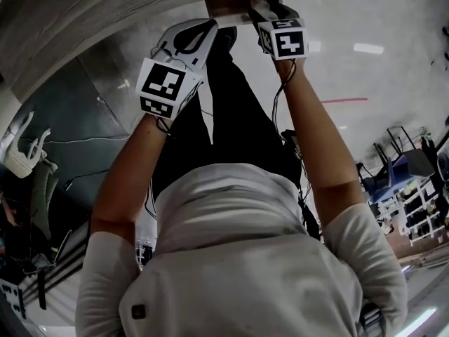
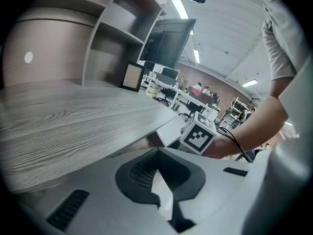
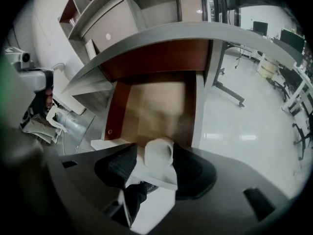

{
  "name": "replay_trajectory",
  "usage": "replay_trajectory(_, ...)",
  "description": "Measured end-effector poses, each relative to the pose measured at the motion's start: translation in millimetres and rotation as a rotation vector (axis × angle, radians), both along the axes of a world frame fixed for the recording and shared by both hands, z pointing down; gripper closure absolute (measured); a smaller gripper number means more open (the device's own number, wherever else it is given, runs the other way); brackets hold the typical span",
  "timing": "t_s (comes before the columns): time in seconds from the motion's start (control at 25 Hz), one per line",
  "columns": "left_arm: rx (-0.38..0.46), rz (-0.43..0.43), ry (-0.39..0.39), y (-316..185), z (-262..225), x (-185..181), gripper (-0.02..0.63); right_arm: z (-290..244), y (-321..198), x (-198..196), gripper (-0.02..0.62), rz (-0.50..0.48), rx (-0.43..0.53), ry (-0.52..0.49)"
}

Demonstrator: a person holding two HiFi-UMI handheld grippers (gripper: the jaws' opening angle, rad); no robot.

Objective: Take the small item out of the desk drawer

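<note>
**Reach into the open drawer (image 3: 151,106).** The right gripper (image 3: 154,156) stands at the drawer's front edge with its jaws spread wide. The small item (image 3: 159,152) — a pale, rounded piece — sits between the pads, and no firm pinch shows. The left gripper (image 2: 159,155) hangs to its left, just short of the desk top (image 2: 73,126), jaws together on nothing. The step in hand appears to be the grasp. Next — close squarely on the item, then draw it up and back, clear of the drawer.
</note>
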State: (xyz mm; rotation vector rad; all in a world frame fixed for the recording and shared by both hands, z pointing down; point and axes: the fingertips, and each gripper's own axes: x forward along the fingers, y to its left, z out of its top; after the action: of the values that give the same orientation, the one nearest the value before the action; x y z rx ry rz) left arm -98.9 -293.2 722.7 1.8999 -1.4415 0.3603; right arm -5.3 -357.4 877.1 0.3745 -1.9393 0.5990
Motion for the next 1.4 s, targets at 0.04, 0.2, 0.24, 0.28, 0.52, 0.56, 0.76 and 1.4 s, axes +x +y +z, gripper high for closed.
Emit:
replay_trajectory(0.04, 0.0, -0.002, 0.001, -0.6, 0.8, -0.6, 0.595, 2.3, 0.8, -1.2, 0.357, -0.002, -0.003, 0.01)
replay_trajectory(0.2, 0.0, -0.01, 0.003, -1.6, 1.2, -2.3, 0.595, 10.4, 3.4, -3.0, 0.357, -0.022, -0.005, 0.05)
replay_trajectory(0.24, 0.0, -0.011, 0.003, -1.4, 0.8, -2.6, 0.595, 11.9, 3.7, -3.0, 0.357, -0.025, -0.004, 0.062)
replay_trajectory(0.28, -0.001, -0.011, 0.003, -0.8, 0.6, -2.9, 0.595, 13.1, 3.4, -3.0, 0.357, -0.027, -0.001, 0.072)
replay_trajectory(0.52, -0.01, -0.012, 0.002, 2.8, 2.8, -4.1, 0.595, 19.9, -1.6, -1.3, 0.394, -0.047, 0.008, 0.114)
replay_trajectory(0.56, -0.01, -0.012, 0.001, 3.1, 2.5, -4.7, 0.595, 18.7, -4.3, -2.1, 0.404, -0.055, 0.021, 0.115)
replay_trajectory(0.76, -0.01, -0.016, 0.005, 6.0, 1.7, -6.4, 0.595, 19.0, -5.5, -0.7, 0.422, -0.064, 0.041, 0.114)
replay_trajectory(1.4, 0.029, -0.002, -0.011, 17.8, -25.5, -9.6, 0.595, -26.6, 7.8, -3.5, 0.428, -0.046, 0.031, 0.047)
